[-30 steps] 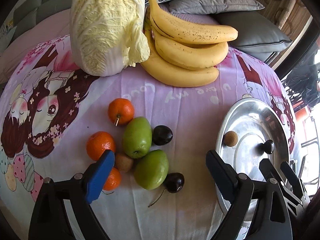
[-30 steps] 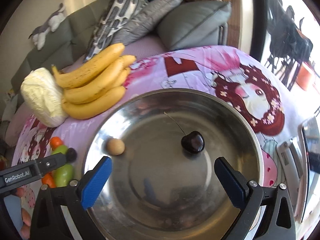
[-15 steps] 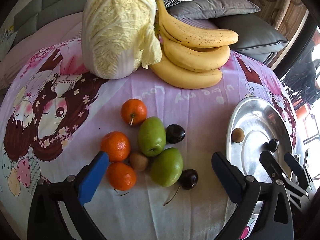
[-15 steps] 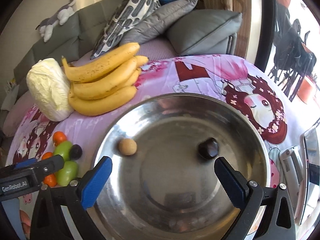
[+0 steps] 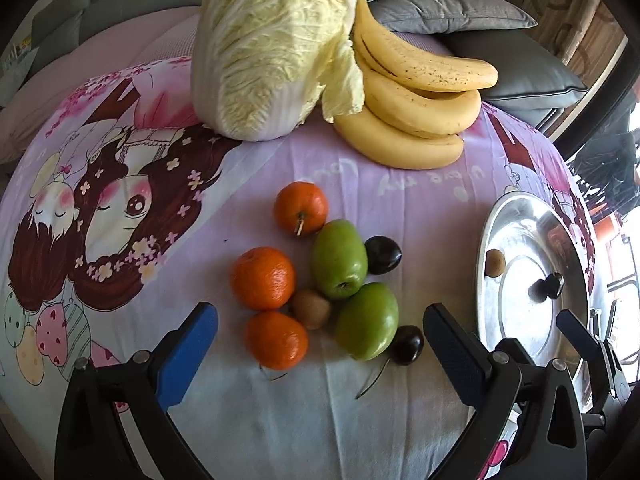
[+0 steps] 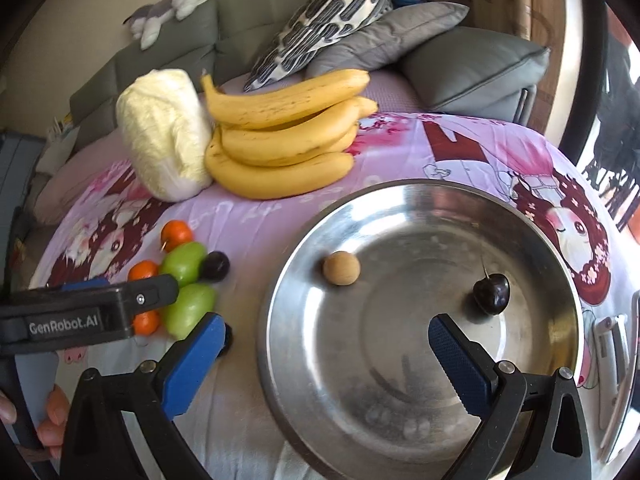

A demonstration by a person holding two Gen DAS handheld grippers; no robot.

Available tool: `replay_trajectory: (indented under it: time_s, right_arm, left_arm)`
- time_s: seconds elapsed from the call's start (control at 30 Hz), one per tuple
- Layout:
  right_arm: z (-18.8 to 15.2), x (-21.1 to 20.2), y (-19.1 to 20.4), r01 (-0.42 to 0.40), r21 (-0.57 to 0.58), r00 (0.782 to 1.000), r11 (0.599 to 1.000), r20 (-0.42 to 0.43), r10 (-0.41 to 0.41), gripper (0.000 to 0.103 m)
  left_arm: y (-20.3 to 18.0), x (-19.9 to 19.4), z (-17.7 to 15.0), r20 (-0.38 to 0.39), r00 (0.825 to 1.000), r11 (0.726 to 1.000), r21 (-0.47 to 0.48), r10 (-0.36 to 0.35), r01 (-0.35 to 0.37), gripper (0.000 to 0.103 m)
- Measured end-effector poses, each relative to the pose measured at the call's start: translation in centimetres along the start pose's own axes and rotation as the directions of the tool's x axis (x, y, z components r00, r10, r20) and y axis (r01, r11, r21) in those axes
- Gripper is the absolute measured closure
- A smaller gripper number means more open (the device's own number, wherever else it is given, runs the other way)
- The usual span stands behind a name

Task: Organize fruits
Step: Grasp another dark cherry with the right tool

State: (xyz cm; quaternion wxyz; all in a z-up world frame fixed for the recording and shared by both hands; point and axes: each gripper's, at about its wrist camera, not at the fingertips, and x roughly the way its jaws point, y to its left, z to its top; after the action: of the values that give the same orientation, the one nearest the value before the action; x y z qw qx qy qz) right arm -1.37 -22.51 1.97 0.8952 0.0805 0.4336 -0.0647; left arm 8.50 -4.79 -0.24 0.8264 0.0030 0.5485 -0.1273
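A cluster of small fruit lies on the pink cartoon cloth: three oranges (image 5: 263, 278), two green fruits (image 5: 340, 258), a small brown fruit (image 5: 311, 309) and two dark cherries (image 5: 407, 345). My left gripper (image 5: 320, 354) is open and empty, just in front of the cluster. A steel bowl (image 6: 404, 396) holds a tan round fruit (image 6: 341, 268) and a dark cherry (image 6: 491, 288). My right gripper (image 6: 326, 354) is open and empty over the bowl's near rim. The bowl also shows in the left wrist view (image 5: 520, 336).
A bunch of bananas (image 5: 416, 112) and a napa cabbage (image 5: 276, 48) lie at the back of the cloth. Sofa cushions (image 6: 476, 64) rise behind. The left gripper's body (image 6: 80, 316) crosses the right wrist view at left.
Both grippers have drawn back and up. The fruit cluster sits farther ahead of the left gripper. The cherry in the bowl has rolled to the right.
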Motion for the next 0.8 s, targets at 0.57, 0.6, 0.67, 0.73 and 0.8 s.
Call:
replay_trajectory:
  time_s: [0.57, 0.6, 0.67, 0.73, 0.8]
  right_arm:
    - [-0.3, 0.5, 5.2, -0.099, -0.063, 0.994, 0.993, -0.052, 0.095, 0.012]
    - [-0.3, 0.5, 5.3, -0.101, -0.063, 0.994, 0.993, -0.052, 0.097, 0.015]
    - [-0.4, 0.6, 5.8, -0.104, -0.068, 0.993, 0.992, -0.059, 0.1, 0.023]
    - [-0.4, 0.9, 6.2, -0.122, -0.065, 0.991, 0.99, -0.071, 0.118, 0.028]
    - [-0.5, 1.0, 6.5, -0.125, -0.072, 0.99, 0.99, -0.074, 0.12, 0.033]
  left_arm:
    - [3.7, -0.7, 0.2, 0.006, 1.0, 0.998, -0.063, -0.003, 0.003, 0.003]
    - [3.9, -0.8, 0.2, 0.008, 1.0, 0.998, -0.068, -0.003, 0.004, 0.005]
    - [4.5, -0.8, 0.2, 0.007, 1.0, 0.996, -0.086, -0.012, 0.013, 0.009]
    - [4.9, -0.6, 0.2, 0.0, 1.0, 0.994, -0.103, -0.023, 0.023, 0.011]
    - [5.2, -0.4, 0.1, -0.007, 0.999, 0.993, -0.112, -0.033, 0.032, 0.013]
